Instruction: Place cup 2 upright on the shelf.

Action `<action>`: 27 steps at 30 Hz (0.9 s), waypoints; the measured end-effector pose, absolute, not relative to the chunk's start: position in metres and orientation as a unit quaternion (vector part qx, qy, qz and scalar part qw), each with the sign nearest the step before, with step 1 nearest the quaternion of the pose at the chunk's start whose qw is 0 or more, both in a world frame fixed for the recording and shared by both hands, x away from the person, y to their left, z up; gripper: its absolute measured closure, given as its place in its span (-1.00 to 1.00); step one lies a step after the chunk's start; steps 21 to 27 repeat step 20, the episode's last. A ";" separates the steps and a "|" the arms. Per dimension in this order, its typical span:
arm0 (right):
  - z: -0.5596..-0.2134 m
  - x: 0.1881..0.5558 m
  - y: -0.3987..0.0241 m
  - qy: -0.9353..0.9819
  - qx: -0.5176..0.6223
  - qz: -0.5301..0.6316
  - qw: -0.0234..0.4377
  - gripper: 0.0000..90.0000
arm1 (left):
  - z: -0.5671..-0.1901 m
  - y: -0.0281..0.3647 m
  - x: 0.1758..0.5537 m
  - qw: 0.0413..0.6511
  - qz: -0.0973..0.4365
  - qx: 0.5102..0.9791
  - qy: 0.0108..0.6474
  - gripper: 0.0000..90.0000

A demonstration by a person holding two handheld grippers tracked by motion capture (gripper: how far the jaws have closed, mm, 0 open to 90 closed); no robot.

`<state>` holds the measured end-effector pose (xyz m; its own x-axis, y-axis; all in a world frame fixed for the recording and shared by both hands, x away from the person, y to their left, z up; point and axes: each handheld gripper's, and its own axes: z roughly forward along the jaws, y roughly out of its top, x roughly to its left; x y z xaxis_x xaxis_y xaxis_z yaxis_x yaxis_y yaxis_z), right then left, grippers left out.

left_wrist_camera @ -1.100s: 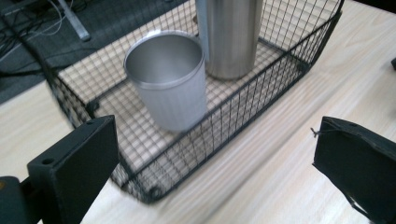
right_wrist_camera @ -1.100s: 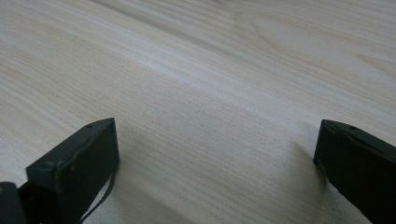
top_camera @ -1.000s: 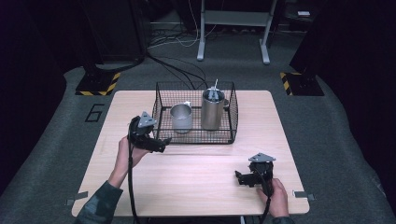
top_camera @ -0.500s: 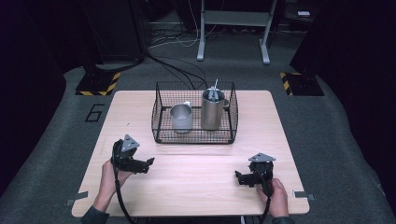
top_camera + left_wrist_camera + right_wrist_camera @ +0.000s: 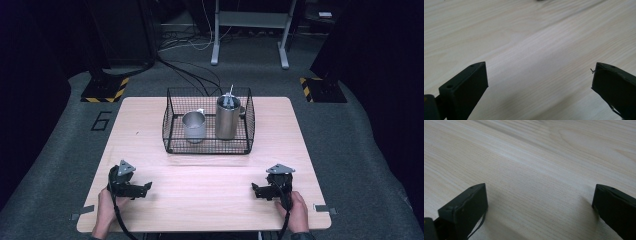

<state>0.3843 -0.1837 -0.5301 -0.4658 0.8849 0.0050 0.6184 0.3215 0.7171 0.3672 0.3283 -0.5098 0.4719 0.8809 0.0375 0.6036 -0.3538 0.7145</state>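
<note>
A wooden table (image 5: 210,175) is carrying a wire basket (image 5: 172,131), sitting well beyond both grippers; bare boards are lying under and between them.

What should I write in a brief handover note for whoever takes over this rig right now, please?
Left gripper: open, holding nothing, low over the table near its front left.
Right gripper: open, holding nothing, near the front right.
The steel mug and the taller steel canister stand upright side by side inside the wire basket at the table's far middle.
Done: both items are in the basket.
Left: nothing obvious; confirm before moving.
</note>
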 end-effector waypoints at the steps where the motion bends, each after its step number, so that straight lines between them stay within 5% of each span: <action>1: -0.530 0.384 -0.184 0.788 0.477 0.334 0.199 -1.00 | -0.513 0.330 0.367 0.328 0.211 0.792 0.470 -0.99; 27: -0.530 0.384 -0.184 0.788 0.477 0.334 0.199 -1.00 | -0.532 0.350 0.373 0.332 0.212 0.779 0.489 -1.00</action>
